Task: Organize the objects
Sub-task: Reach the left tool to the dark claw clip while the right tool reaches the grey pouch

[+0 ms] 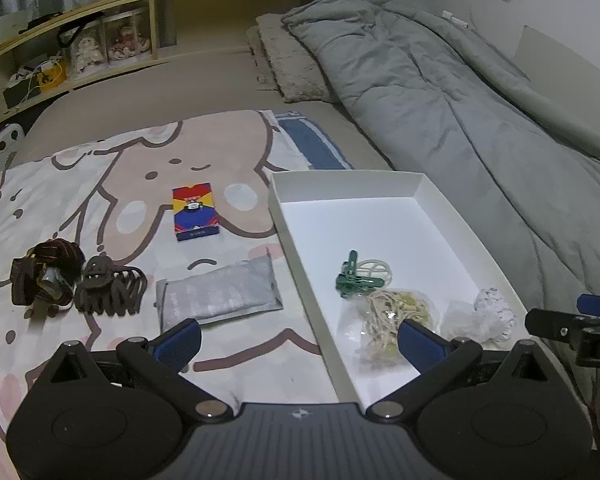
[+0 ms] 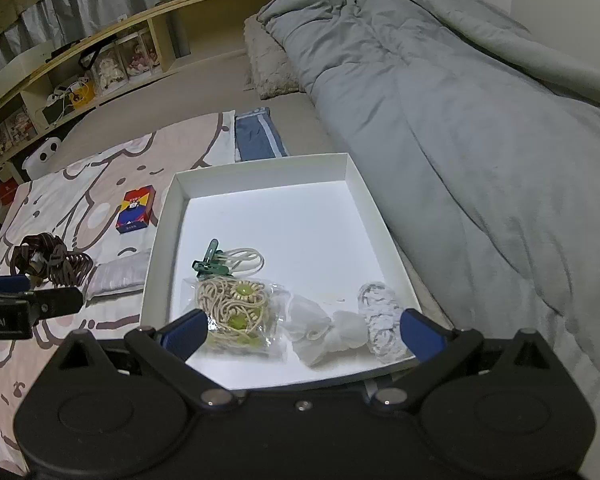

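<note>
— On the bed, far left of the cartoon-print blanket [image 1: 100, 184], what lies there?
— A brown headlamp with its strap [image 1: 44, 272], and touching its right side a dark brown claw hair clip [image 1: 110, 288]. Right of those lies a flat grey foil pouch [image 1: 220, 294], and beyond it, further up the blanket, a small red, yellow and blue card box [image 1: 195, 212].

— And the left tool?
— The left tool [image 1: 298, 344] hovers low with its blue-padded fingers spread wide apart, gripping nothing; one finger is over the blanket near the pouch, the other over the tray's near corner.

— What is in the tray?
— The white cardboard tray [image 2: 162, 236] sits just right of the blanket. At its near end, from left to right: a green clothes peg [image 2: 210, 266] with a cream ring beside it, a clear bag of beige cord with green beads [image 2: 234, 312], a crumpled white plastic bag [image 2: 324, 332], and a clear patterned wrap [image 2: 380, 320] by the right wall.

— The right tool?
— The right tool [image 2: 302, 334] is also wide open and empty, at the tray's near edge. A rumpled grey duvet [image 2: 460, 100] fills the bed to the right.
</note>
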Demonstrator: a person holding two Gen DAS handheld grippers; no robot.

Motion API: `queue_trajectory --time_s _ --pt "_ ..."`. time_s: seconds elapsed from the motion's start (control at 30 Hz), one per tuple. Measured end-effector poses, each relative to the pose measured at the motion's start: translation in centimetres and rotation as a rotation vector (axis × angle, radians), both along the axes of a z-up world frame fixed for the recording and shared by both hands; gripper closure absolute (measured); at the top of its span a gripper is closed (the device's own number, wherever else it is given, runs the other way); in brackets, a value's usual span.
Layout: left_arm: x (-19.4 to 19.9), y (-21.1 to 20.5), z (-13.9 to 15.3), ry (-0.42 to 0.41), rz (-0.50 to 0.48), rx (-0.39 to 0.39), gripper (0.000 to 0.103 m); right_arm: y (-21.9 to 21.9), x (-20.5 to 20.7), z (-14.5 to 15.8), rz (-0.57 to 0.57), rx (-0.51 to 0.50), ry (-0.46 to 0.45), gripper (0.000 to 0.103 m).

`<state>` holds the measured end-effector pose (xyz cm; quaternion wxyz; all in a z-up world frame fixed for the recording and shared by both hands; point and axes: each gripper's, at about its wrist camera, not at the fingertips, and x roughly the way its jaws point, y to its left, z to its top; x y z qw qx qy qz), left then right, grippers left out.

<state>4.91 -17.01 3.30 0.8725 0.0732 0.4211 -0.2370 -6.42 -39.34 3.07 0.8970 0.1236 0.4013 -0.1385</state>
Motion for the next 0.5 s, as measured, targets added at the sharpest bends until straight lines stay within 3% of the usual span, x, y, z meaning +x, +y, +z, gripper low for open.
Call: queue_trajectory --time_s 0.5 --pt "2.8 5.5 0.9 -0.034 0.103 0.015 0.0 2.8 4.3 0.3 0.063 0.005 -0.012 0.0"
